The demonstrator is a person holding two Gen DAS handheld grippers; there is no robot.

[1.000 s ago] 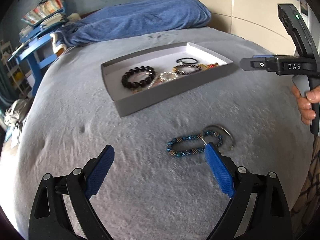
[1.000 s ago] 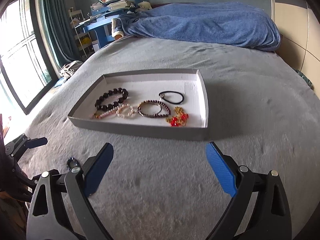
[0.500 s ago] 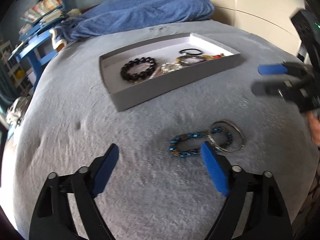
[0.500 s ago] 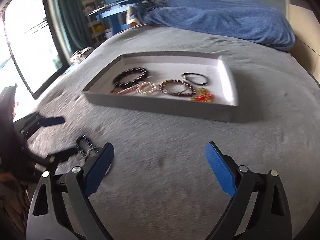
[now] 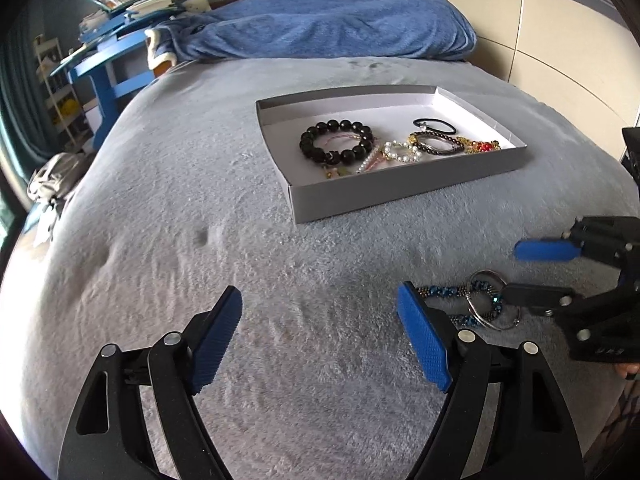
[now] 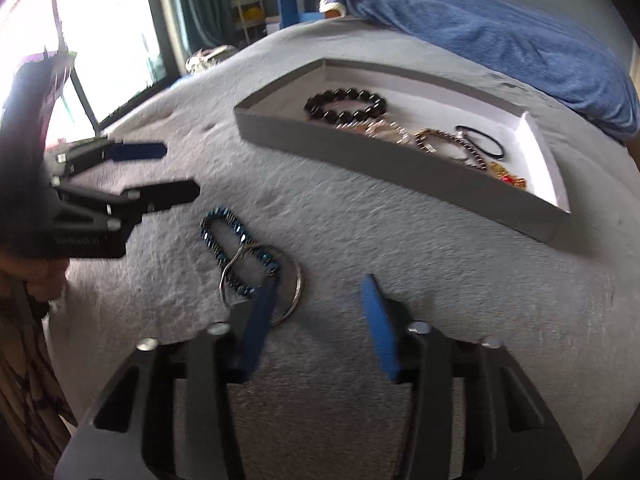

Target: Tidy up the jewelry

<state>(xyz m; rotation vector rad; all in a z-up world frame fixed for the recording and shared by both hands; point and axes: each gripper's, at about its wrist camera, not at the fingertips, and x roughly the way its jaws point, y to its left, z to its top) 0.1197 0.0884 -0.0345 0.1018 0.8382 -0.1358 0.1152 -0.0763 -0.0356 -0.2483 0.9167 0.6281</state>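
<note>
Silver ring [image 6: 289, 280]: tangled with blue bracelet [image 6: 224, 236] — lift gently.
Right gripper [image 6: 320, 316]: narrowing, gripping nothing.
Left gripper [image 5: 320, 340]: wide, empty.

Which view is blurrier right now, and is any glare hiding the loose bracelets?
Right wrist view: motion-smeared, window blown out at upper left, yet the blue beaded bracelet and thin silver bangle stay readable. Left wrist view: sharper and evenly lit, with heavy fisheye bending.
</note>
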